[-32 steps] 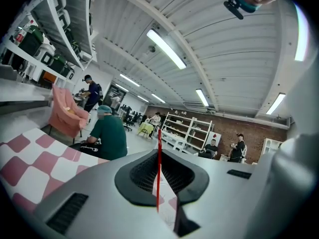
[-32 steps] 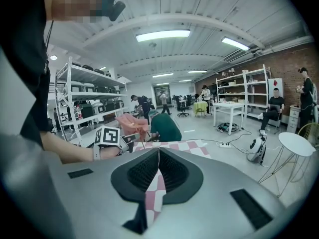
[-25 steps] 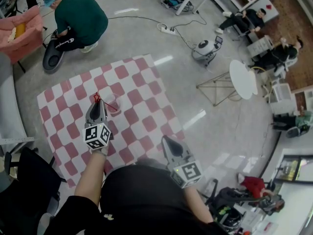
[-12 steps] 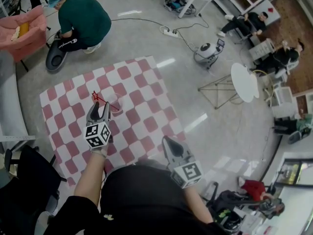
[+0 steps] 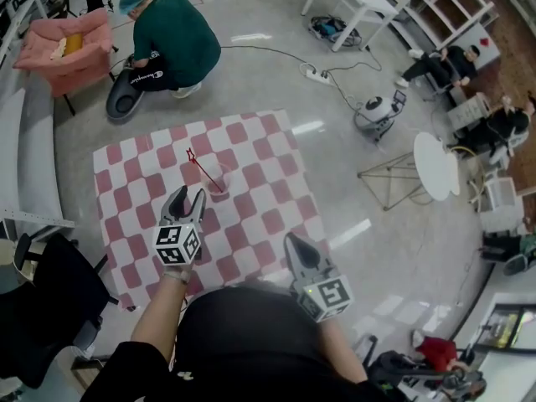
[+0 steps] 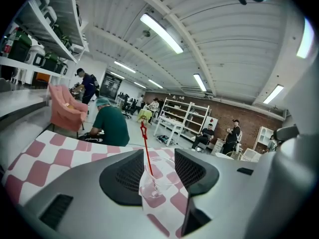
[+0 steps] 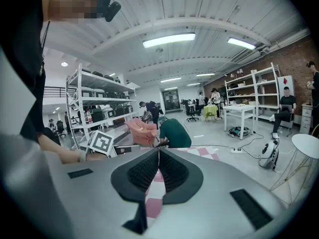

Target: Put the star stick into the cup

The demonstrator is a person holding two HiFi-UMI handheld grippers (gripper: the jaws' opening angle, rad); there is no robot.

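The clear plastic cup (image 5: 216, 177) stands on the red-and-white checked mat (image 5: 260, 195). The red star stick (image 5: 203, 171) leans in it, star end up and to the left. My left gripper (image 5: 188, 197) hovers just short of the cup, jaws still opening, touching neither cup nor stick. In the left gripper view the cup (image 6: 157, 182) and the stick (image 6: 146, 151) show beyond the gap of that gripper (image 6: 159, 157). My right gripper (image 5: 295, 245) is held near my body, shut and empty; its own view shows the gripper (image 7: 158, 152) with both jaws together.
A person in a green top (image 5: 174, 36) crouches beyond the mat by a pink armchair (image 5: 71, 48). A round white table (image 5: 435, 162) and wire stand (image 5: 389, 174) are to the right. A black chair (image 5: 38, 304) sits at my left. Cables (image 5: 318, 75) cross the floor.
My left gripper opened and let go of the star stick, which now rests in the cup. That gripper drew back from the cup toward me. The right gripper stayed put.
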